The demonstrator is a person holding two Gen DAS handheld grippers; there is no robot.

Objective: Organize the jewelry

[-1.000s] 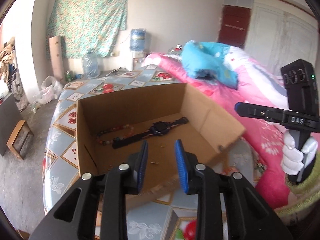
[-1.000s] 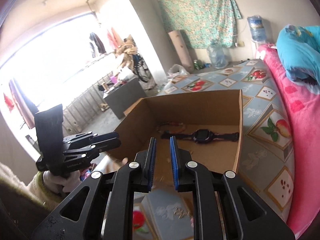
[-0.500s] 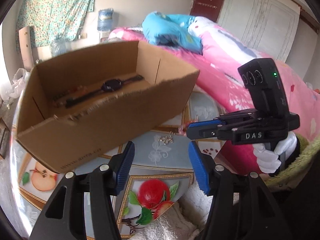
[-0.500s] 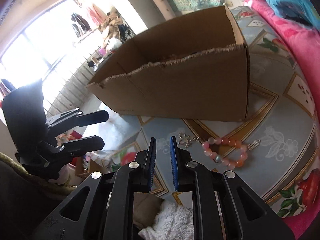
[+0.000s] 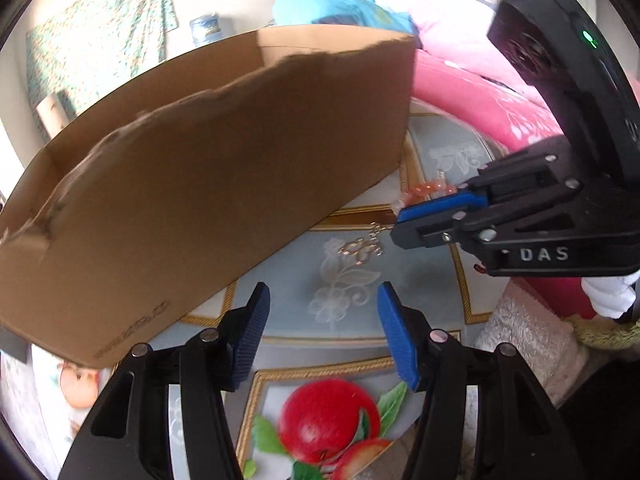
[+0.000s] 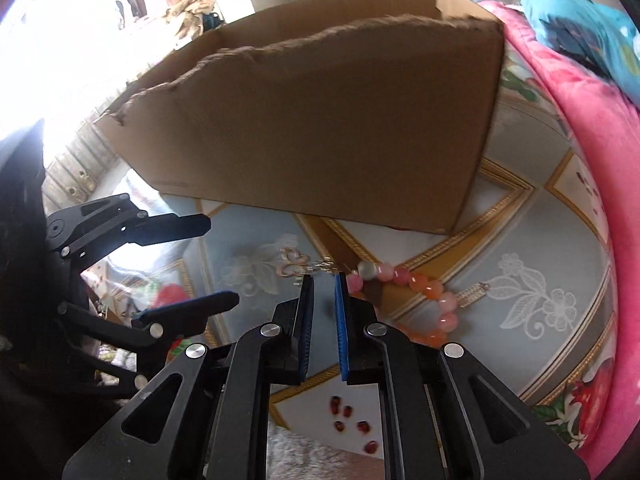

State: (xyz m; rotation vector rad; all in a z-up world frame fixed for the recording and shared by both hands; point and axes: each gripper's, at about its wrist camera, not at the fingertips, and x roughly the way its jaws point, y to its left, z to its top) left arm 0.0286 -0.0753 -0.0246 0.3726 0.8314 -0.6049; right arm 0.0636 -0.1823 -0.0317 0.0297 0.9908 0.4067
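Lying beside one cardboard box [image 6: 320, 128], one bead bracelet [image 6: 416, 284] (pink-orange), two grippers near

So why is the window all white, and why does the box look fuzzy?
Right wrist view: sunlight overexposes the window to plain white, and the box edges smear from motion blur. Left wrist view: the box is blurred too and bulges from the fisheye lens; the bracelet is soft.

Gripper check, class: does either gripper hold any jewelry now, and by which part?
Nothing is held. The left gripper is open above the cloth; the right gripper hovers narrowly open near the beaded bracelet and gold chain.
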